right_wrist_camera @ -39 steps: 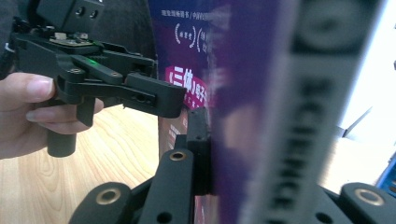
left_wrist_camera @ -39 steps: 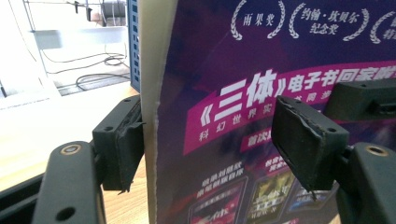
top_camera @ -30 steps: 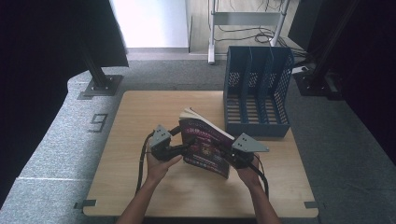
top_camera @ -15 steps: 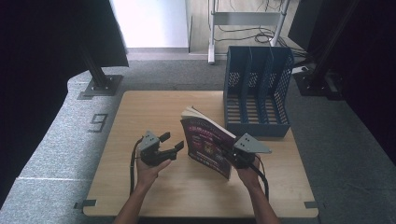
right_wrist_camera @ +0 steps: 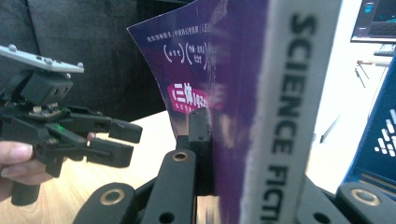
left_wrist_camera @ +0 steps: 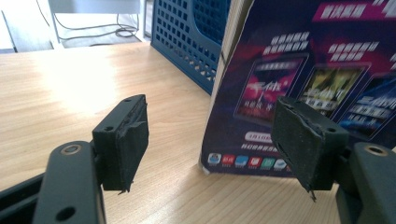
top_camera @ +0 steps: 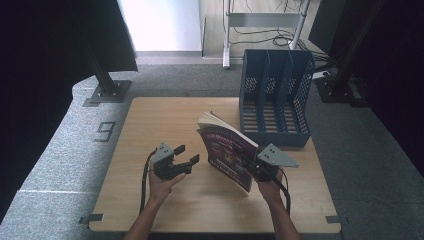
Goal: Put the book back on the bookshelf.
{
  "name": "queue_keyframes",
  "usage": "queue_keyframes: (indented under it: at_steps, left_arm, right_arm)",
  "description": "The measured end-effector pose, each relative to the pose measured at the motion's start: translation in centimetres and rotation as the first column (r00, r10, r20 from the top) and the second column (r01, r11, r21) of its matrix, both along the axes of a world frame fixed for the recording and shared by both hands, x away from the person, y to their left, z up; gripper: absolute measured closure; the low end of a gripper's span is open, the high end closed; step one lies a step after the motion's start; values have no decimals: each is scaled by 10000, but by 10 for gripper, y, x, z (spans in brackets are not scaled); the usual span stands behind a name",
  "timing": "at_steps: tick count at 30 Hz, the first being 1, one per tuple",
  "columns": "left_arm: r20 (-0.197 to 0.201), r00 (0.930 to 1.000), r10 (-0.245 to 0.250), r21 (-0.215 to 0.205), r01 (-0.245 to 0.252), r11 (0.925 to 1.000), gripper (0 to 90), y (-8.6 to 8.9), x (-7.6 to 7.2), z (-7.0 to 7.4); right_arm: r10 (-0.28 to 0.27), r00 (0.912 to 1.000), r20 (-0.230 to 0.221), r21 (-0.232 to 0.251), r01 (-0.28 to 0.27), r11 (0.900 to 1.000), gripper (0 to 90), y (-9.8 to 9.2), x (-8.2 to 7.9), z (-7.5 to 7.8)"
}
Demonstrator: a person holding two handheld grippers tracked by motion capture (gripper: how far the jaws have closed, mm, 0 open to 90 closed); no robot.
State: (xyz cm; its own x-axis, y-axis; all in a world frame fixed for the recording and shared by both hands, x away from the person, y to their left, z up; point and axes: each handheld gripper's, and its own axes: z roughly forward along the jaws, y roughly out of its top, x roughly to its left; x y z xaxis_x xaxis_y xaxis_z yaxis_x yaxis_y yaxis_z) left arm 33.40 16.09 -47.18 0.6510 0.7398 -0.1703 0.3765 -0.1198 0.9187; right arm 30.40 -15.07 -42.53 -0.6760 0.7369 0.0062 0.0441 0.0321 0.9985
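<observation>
Wooden table on grey carpet: right hand-held gripper clamps book, left hand-held gripper gapes empty.

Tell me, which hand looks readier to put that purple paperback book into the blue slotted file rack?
Probably the right. The right gripper already clamps the purple paperback book upright beside the blue slotted file rack; the left gripper hangs open, apart from it.

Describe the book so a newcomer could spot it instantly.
On the wooden table, just in front of the blue file rack, a book stands upright, clamped by the right gripper. Its glossy purple cover and white spine set it apart.
</observation>
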Motion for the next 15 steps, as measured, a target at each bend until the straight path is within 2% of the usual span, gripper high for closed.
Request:
queue_keyframes:
  at_steps: [6,15]
  left_arm:
    - [-75,10000,30,-24,-30,10000,277,1,0,-2]
    - [-216,9998,-6,185,10,9998,276,2,0,-6]
  right_arm:
    - [-176,9998,64,188,174,9997,811,-6,-2,3]
    - [-548,9983,214,415,538,9977,811,-20,-4,9]
